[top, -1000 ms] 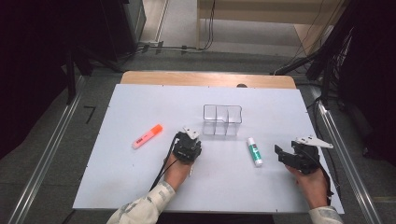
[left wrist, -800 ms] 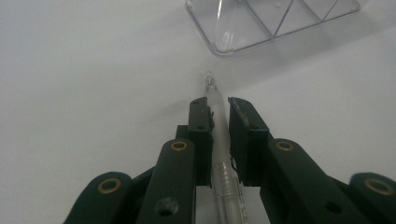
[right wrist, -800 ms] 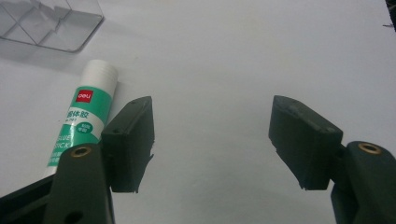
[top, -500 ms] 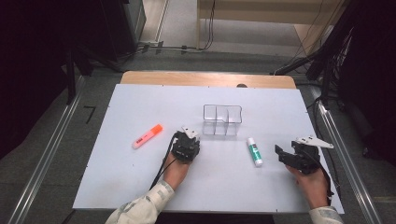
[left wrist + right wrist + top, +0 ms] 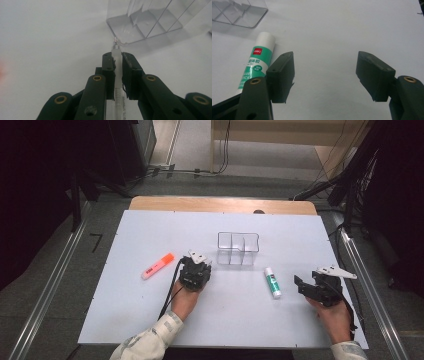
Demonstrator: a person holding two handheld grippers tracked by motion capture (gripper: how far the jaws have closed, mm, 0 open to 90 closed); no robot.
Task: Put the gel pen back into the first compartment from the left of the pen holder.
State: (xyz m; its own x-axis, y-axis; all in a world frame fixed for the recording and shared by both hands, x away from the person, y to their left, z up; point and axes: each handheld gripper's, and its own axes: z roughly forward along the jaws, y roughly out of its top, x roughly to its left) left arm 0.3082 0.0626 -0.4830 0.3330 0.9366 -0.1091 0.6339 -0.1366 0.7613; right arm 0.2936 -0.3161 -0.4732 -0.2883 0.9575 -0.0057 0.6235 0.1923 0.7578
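My left gripper [image 5: 196, 262] rests on the white mat, just left of a clear divided box [image 5: 238, 248]. In the left gripper view its jaws [image 5: 117, 57] have just been closing and now press on a thin translucent pen [image 5: 116, 52], whose tip points at the box's near corner [image 5: 120, 37]. Near the mat's right edge, my right gripper [image 5: 300, 284] stands open, with bare mat between its jaws [image 5: 325, 67]. A green and white glue stick [image 5: 272, 282] lies between the two hands, just left of the right gripper's left jaw [image 5: 258, 62].
An orange highlighter [image 5: 157, 266] lies on the mat [image 5: 125, 310] left of the left gripper. The clear box shows at the top left of the right gripper view [image 5: 237, 12]. Metal rails run along both sides of the table, with a wooden edge at the back.
The left hand has shifted very slightly; the right hand, the glue stick, the highlighter and the box have kept their places.
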